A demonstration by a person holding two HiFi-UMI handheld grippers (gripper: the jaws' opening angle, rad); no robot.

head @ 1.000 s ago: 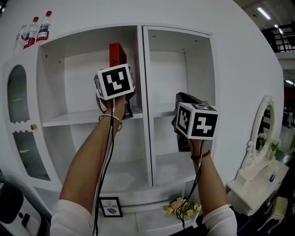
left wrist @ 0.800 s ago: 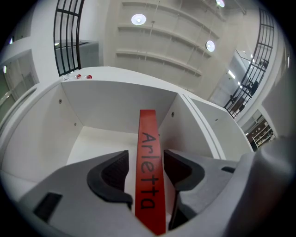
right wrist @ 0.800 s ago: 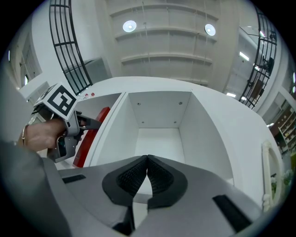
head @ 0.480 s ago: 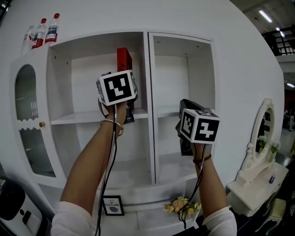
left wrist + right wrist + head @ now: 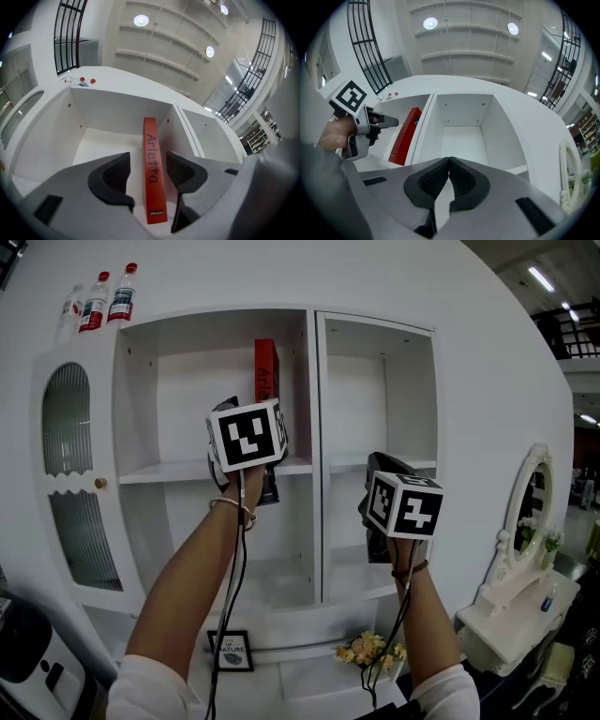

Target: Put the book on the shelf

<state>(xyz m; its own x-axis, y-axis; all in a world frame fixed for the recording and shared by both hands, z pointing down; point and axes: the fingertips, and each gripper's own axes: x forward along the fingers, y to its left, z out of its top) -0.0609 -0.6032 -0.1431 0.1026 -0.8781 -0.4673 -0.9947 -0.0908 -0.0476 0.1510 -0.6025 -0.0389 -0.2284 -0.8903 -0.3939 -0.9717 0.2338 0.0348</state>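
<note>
A red book point(image 5: 266, 367) stands upright on the upper left shelf point(image 5: 178, 470) of the white cabinet, against the centre divider point(image 5: 316, 456). In the left gripper view its spine point(image 5: 152, 173) shows between the two dark pads, further back, and neither pad touches it. My left gripper point(image 5: 251, 437) is open, its jaws have just been opening, and it hangs in front of and below the book. My right gripper point(image 5: 449, 176) is shut with nothing in it, held before the right compartment point(image 5: 464, 136). In the right gripper view the book point(image 5: 404, 136) stands behind the left gripper point(image 5: 370, 124).
Three bottles point(image 5: 103, 301) stand on top of the cabinet at the left. An arched glass door point(image 5: 80, 484) is left of the shelves. Below sit a framed sign point(image 5: 230, 650) and flowers point(image 5: 367, 651). A white vanity with a mirror point(image 5: 525, 568) stands at the right.
My left gripper has drawn back and down from the book, so more of the spine shows above its marker cube. My right gripper has sunk a little.
</note>
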